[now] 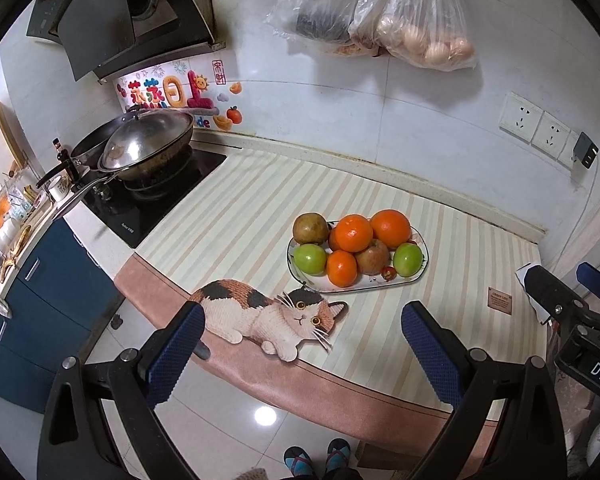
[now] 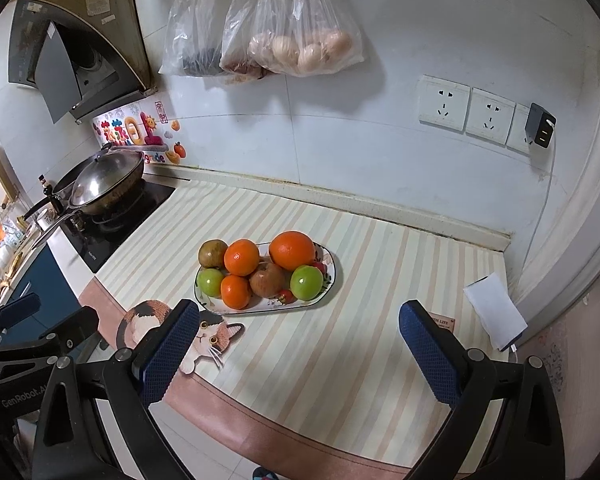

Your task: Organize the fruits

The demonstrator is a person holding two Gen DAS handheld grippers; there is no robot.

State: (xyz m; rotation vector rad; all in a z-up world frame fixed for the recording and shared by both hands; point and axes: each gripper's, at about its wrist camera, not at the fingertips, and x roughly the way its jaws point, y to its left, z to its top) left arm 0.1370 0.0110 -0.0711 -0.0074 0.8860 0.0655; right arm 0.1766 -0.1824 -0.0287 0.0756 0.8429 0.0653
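Observation:
A white oval plate (image 1: 414, 280) (image 2: 330, 258) stands on the striped mat, piled with fruit: three oranges (image 1: 354, 233) (image 2: 292, 251), two green apples (image 1: 309, 259) (image 2: 306, 282), brownish fruits (image 1: 310, 229) (image 2: 213, 253) and small red ones (image 1: 389, 273). My left gripper (image 1: 304, 352) is open and empty, held back over the counter's front edge, short of the plate. My right gripper (image 2: 300, 350) is open and empty, also short of the plate. Each gripper shows at the edge of the other's view.
A striped mat (image 1: 236, 220) with a cat picture (image 1: 272, 316) covers the counter. A wok with lid (image 1: 148, 146) sits on the hob at left. Bags of eggs (image 2: 300, 48) hang on the wall. Sockets (image 2: 444, 102) and a white charger (image 2: 496, 312) are at right.

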